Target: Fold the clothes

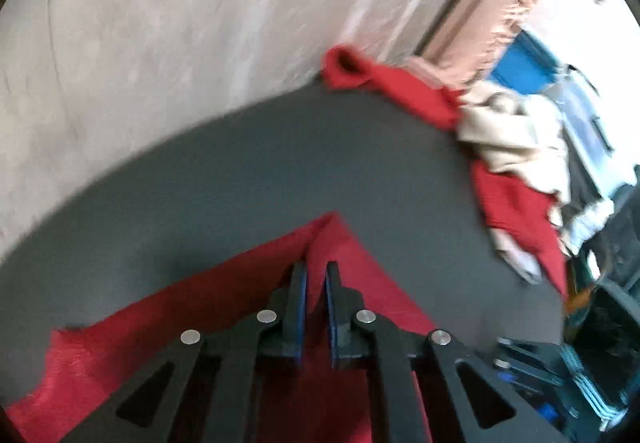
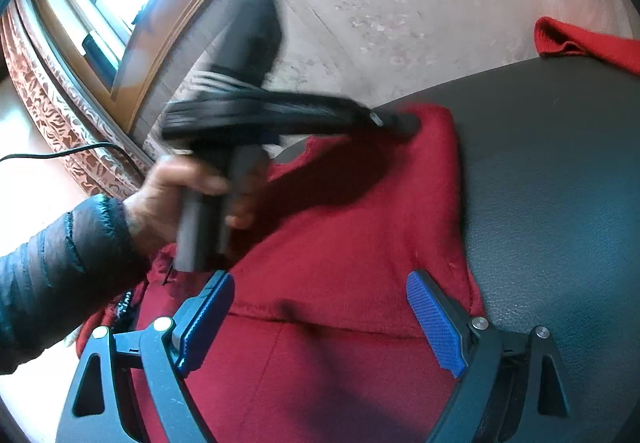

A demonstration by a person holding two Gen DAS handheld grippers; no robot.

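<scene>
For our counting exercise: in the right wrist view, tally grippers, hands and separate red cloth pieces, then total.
Grippers: 2 (left gripper, right gripper)
Hands: 1 (bare hand)
Red cloth pieces: 2 (near red garment, far red piece)
Total: 5

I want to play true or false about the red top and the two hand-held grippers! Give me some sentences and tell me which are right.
1. The left hand-held gripper is shut on a corner of the red top. True.
2. The right hand-held gripper is squeezed shut. False: its jaws stand wide open over the red top, gripping nothing.
3. The red top lies on a dark table. True.
4. The table is bare apart from the red top. False: a pile of clothes, red and cream, sits at its far edge.
5. The person's sleeve is bright yellow. False: it is dark and quilted.
</scene>
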